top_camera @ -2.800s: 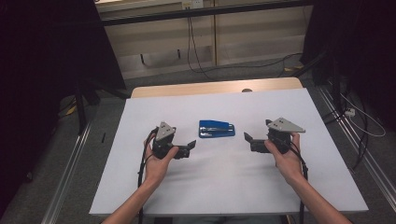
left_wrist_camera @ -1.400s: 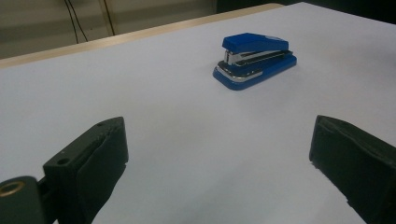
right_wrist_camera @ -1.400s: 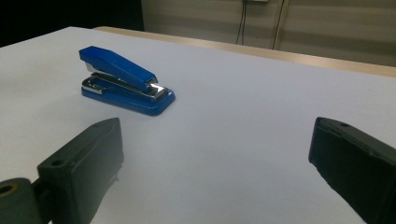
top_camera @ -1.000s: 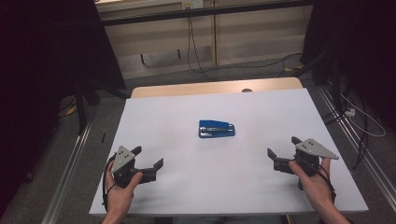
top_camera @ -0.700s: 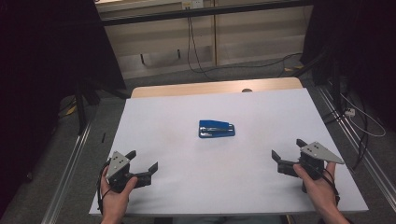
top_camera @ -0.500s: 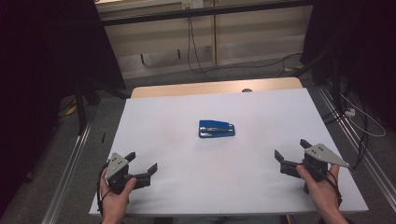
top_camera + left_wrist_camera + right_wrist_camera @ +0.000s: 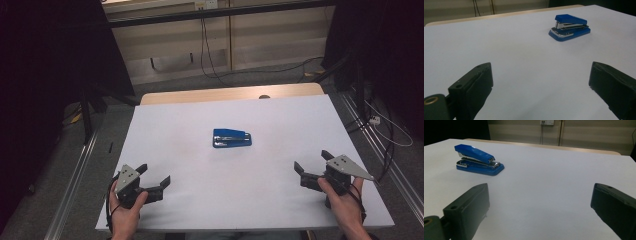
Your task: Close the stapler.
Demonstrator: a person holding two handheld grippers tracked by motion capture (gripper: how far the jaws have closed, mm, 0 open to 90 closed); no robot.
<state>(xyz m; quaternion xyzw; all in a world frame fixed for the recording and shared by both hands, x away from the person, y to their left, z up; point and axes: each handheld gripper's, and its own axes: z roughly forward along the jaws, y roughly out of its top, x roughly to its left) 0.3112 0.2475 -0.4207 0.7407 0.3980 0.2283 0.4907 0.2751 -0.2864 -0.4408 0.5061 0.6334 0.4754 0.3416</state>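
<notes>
A blue stapler (image 7: pixel 232 138) lies flat in the middle of the white table (image 7: pixel 190 125). My left gripper (image 7: pixel 154 176) rests near the front left corner, jaws wide apart with nothing between them. Over at the front right sits my right gripper (image 7: pixel 314 164), also open and empty. In the left gripper view the stapler (image 7: pixel 569 27) lies far ahead to the right of the open left gripper (image 7: pixel 541 87). The right gripper view has the stapler (image 7: pixel 478 160) far ahead on the left, beyond the spread jaws of the right gripper (image 7: pixel 540 207).
A wooden strip (image 7: pixel 230 93) runs along the table's far edge. Cables (image 7: pixel 385 125) trail on the floor to the right. A dark stand (image 7: pixel 90 95) and a metal rail (image 7: pixel 75 175) flank the table's left side.
Both grippers have drawn back from beside the stapler to the front corners of the table. The stapler has stayed where it was. Both jaws remain open.
</notes>
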